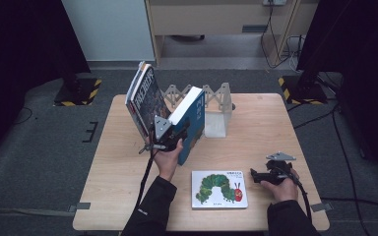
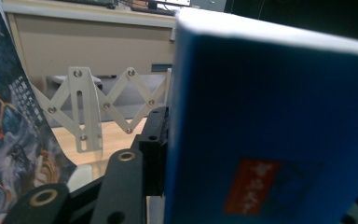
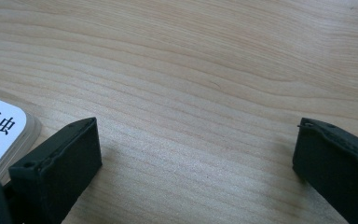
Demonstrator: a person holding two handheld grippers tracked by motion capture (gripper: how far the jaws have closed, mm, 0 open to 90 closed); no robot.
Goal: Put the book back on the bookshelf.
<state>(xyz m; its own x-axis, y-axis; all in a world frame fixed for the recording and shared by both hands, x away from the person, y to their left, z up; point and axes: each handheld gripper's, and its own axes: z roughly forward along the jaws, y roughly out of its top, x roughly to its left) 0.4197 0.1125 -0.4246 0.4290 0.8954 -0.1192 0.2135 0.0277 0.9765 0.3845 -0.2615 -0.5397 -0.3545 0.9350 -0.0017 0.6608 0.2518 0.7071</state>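
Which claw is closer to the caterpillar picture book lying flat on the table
The right claw. It sits open on the table just beside the caterpillar picture book, at its right edge. The left claw is farther back, clamped on the upright blue book.

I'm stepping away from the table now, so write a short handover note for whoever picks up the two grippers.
Left gripper: shut on the blue book, held upright and tilted, close in front of the white folding book rack.
Right gripper: open, low over bare table, just right of the caterpillar picture book, holding nothing.
Dark-covered book: leaning at the rack's left end.
Done: that one book appears to be placed at the rack.
Left: probably stand the blue book in the rack and release it, then pick up the caterpillar book, which lies flat near the front edge.
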